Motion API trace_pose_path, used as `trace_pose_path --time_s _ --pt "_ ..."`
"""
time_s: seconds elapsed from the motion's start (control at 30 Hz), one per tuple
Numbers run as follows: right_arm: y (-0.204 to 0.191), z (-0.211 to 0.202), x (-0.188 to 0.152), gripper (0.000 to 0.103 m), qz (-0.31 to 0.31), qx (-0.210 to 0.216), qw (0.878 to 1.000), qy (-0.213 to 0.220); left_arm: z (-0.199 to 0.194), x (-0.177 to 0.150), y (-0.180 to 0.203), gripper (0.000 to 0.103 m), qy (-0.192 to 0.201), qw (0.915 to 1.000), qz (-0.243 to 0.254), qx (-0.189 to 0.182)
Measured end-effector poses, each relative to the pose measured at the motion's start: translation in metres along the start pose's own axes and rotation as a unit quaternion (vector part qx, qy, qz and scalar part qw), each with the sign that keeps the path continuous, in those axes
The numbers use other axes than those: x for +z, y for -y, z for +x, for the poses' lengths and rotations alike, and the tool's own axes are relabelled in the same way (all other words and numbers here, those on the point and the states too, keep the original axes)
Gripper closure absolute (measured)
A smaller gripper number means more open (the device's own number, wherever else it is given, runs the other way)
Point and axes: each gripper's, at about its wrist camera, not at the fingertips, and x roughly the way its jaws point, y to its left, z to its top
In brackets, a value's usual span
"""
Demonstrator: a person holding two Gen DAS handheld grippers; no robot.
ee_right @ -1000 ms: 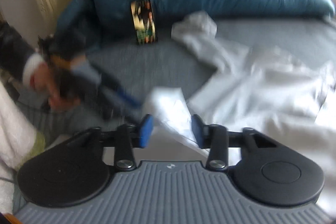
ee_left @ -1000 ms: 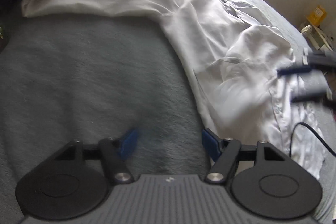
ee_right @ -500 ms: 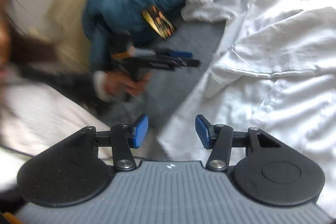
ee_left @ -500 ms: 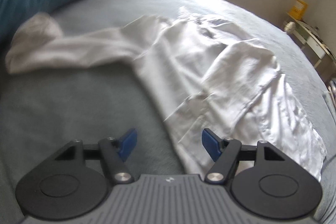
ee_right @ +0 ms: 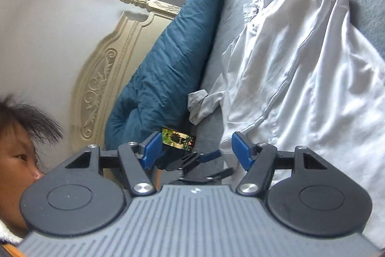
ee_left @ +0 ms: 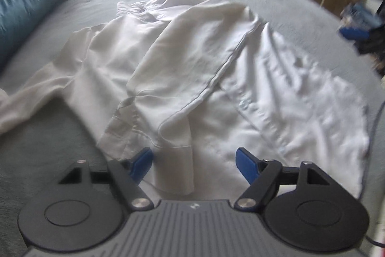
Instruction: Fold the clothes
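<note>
Left wrist: shirt cuff (ee_left: 176,168) between spread fingers (ee_left: 142,160).

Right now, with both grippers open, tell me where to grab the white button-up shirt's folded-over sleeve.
Grip the cuff of the white shirt. It lies flat, end toward the open left gripper, so come in low from the near edge and pinch across its width. The right gripper hangs away.

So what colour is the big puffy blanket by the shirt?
Dark teal blue duvet, clearest in the right wrist view.
</note>
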Motion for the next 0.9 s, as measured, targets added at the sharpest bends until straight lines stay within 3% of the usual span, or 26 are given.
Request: trace_pose_path --time_s 0.33,0.47,0.53,0.57,0.6,0.67,0.7,0.73,0.8,0.9 --pt "0.013 0.006 -0.007 0.039 0.026 0.001 1.000 0.001 0.011 0.001 0.006 0.067 -0.016 0.9970 0.042 0.063" --pt "0.020 0.007 -0.010 0.039 0.039 -0.001 0.999 0.002 0.004 0.002 0.010 0.086 -0.009 0.9898 0.106 0.095" --pt "0.022 0.010 -0.011 0.039 0.043 0.000 0.999 0.002 -0.004 0.004 0.018 0.088 0.016 0.9729 0.184 0.139" --pt "0.023 0.011 -0.011 0.039 0.044 0.000 0.999 0.002 -0.010 0.003 0.024 0.088 0.036 0.9568 0.237 0.165" --pt "0.023 0.011 -0.012 0.039 0.044 0.000 0.999 0.000 -0.014 -0.001 0.030 0.088 0.053 0.9343 0.295 0.192" --pt "0.023 0.013 -0.012 0.039 0.043 -0.001 0.999 -0.002 -0.015 -0.017 0.044 0.082 0.077 0.8754 0.413 0.240" --pt "0.023 0.013 -0.012 0.039 0.043 -0.002 0.999 -0.003 -0.012 -0.028 0.048 0.079 0.075 0.8507 0.457 0.249" --pt "0.024 0.014 -0.012 0.039 0.044 -0.003 0.999 -0.004 -0.009 -0.039 0.052 0.074 0.064 0.8383 0.484 0.243" --pt "0.027 0.015 -0.012 0.039 0.049 -0.005 0.999 -0.005 -0.001 -0.057 0.057 0.069 0.029 0.8377 0.505 0.206" --pt "0.031 0.017 -0.013 0.039 0.057 -0.008 0.998 -0.007 0.008 -0.074 0.060 0.060 -0.009 0.8486 0.500 0.172"
